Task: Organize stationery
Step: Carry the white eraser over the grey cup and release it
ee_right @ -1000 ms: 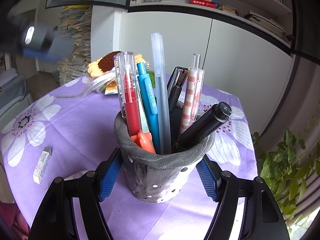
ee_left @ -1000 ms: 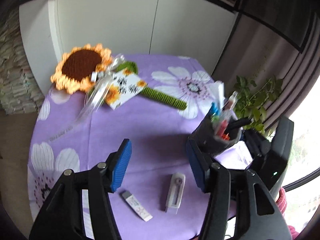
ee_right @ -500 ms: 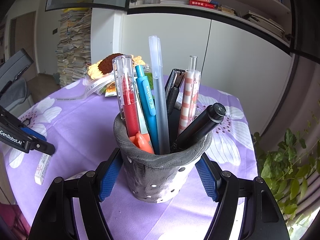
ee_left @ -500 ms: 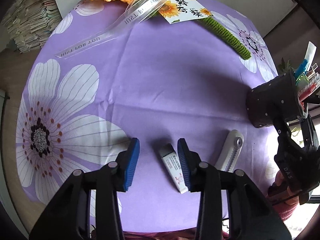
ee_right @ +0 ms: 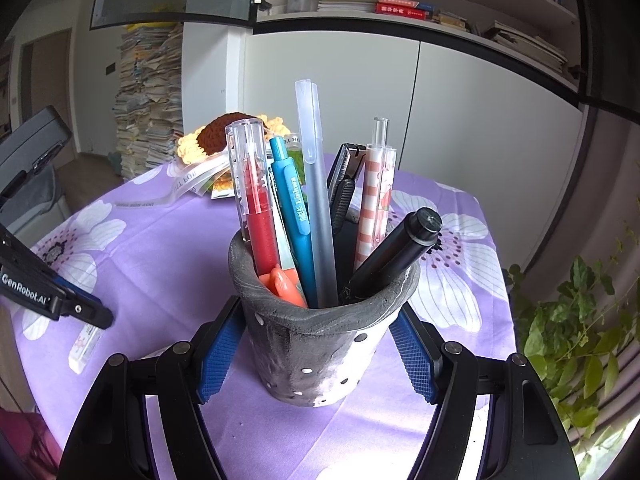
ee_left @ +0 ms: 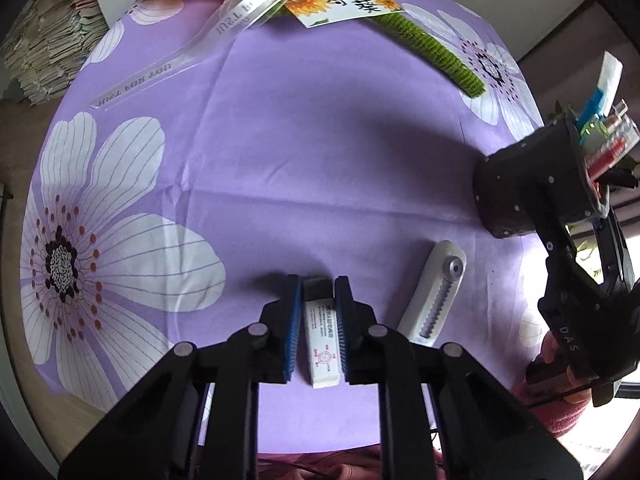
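1. Left gripper (ee_left: pixel 317 300), wide apart a second ago, has descended; its jaws are closing around the eraser (ee_left: pixel 322 344) lying on the tablecloth (ee_left: pixel 304 152).
2. Right gripper (ee_right: pixel 316 354) unchanged, clamping the pen holder (ee_right: pixel 316 344).

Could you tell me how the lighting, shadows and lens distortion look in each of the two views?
Left wrist view: strong fisheye curvature bends the purple tablecloth into a dome; soft daylight, a broad faint shadow mid-cloth; sharp focus on the eraser.
Right wrist view: window light from the right washes out the cloth beside the pen holder, leaving its front shaded; the cabinet edges bow, and the image is sharp.
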Tool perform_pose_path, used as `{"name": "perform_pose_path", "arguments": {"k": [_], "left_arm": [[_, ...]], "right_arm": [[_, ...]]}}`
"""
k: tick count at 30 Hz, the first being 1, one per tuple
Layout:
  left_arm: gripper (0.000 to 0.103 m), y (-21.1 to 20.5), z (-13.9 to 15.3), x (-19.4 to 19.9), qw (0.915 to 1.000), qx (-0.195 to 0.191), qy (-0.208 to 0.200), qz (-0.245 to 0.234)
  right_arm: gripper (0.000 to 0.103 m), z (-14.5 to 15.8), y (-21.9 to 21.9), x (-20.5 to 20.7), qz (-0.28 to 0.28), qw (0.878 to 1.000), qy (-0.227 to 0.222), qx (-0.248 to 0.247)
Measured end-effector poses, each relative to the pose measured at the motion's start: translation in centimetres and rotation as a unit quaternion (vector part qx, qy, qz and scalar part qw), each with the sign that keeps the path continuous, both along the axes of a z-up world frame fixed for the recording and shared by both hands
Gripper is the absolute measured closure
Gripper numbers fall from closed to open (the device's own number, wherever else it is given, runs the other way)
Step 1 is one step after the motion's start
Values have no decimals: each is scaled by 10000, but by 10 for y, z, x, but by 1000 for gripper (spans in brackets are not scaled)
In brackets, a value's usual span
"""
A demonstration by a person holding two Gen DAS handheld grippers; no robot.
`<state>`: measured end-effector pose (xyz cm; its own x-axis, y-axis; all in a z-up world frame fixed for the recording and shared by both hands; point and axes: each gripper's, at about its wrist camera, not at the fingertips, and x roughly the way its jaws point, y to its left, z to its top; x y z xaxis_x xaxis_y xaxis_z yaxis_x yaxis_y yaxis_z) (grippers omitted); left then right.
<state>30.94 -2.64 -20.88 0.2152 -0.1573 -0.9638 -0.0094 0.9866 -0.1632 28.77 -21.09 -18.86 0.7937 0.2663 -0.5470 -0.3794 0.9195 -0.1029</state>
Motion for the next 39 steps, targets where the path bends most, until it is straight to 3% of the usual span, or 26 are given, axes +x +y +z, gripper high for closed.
{"name": "perform_pose_path", "arguments": {"k": [4, 11, 17, 24, 30, 39], "left_arm": [[89, -12, 15, -4, 9981, 135, -501, -320], [89, -12, 61, -9, 9901, -51, -1351, -389], [90, -41, 110, -5, 9725, -561, -2101, -838], [90, -76, 165, -9, 9459, -752, -2868, -1318], [90, -98, 169, -9, 9354, -698, -3028, -1686], [90, -128, 132, 11, 9476, -377, -2475, -1986]], "right_arm": [[30, 0, 0, 0, -2, 10000, 1, 2], [30, 0, 1, -1, 2, 10000, -1, 5], [30, 0, 2, -1, -10, 10000, 2, -15], [30, 0, 3, -1, -19, 10000, 4, -40], [30, 0, 1, 0, -10, 10000, 22, -18], [30, 0, 1, 0, -5, 10000, 8, -23]]}}
